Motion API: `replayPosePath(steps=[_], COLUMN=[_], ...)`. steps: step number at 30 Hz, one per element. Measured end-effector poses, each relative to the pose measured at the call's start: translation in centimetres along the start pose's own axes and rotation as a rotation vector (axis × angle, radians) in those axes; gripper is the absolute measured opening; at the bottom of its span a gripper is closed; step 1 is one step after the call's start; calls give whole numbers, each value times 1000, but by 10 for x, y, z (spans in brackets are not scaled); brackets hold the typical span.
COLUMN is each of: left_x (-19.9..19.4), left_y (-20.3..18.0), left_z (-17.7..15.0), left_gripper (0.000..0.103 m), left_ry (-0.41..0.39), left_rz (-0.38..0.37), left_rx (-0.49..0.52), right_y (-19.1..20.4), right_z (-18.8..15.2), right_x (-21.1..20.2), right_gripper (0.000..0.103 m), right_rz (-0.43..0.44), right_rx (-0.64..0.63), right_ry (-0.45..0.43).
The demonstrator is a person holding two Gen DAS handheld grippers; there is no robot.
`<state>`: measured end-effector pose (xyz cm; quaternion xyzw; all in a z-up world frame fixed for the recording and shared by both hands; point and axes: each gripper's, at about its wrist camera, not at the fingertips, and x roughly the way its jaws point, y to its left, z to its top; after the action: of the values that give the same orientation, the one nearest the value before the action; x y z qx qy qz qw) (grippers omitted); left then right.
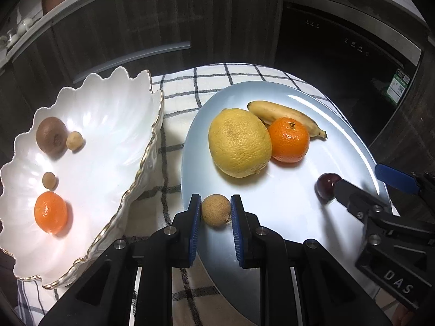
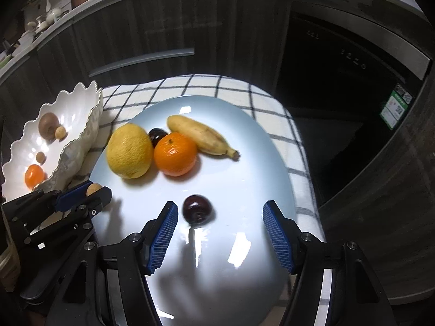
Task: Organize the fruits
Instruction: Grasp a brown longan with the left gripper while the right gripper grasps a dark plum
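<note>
My left gripper is shut on a small tan longan at the near left edge of the pale blue plate. On the plate lie a big yellow lemon, an orange mandarin, a banana and a dark cherry. A second dark cherry sits behind the lemon. My right gripper is open, its pads either side of the near cherry, not touching. The white scalloped bowl at left holds a kiwi, a mandarin and two longans.
A white cloth with black checks covers the table under the plate and bowl. Dark wood cabinets and a black appliance stand behind. The bowl's gold rim rises close to the left of the plate.
</note>
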<state>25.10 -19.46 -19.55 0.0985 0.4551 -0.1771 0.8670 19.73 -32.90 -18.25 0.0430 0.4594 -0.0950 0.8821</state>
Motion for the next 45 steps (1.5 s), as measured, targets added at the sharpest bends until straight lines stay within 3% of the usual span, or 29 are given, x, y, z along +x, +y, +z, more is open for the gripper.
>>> replayPosePath(steps=[6,9,11,14,30,45], left_x=[1,1,1,2,-5,-59], left_y=[0,-1,0,0,-7,7], left_z=[0,1,1,1,4,19], left_gripper=[22,22,22,22,22,22], left_ry=[-7,-6,-6,-5,-12,-97], left_rz=[2,-1,-4,-6,-19,-30], left_rx=[1,2,1,3,12,-3], right_y=[0,-1,1,2,0,18], right_z=[-1,-1,-2,-3,2,23], right_x=[13,20,24,27,6,-50], right_gripper=[63,54,41,30,29,29], right_rz=[38,57,67,81,67,66], right_rx=[26,37,33,24,9,-26], right_ry=[25,41,53,61,33,-55])
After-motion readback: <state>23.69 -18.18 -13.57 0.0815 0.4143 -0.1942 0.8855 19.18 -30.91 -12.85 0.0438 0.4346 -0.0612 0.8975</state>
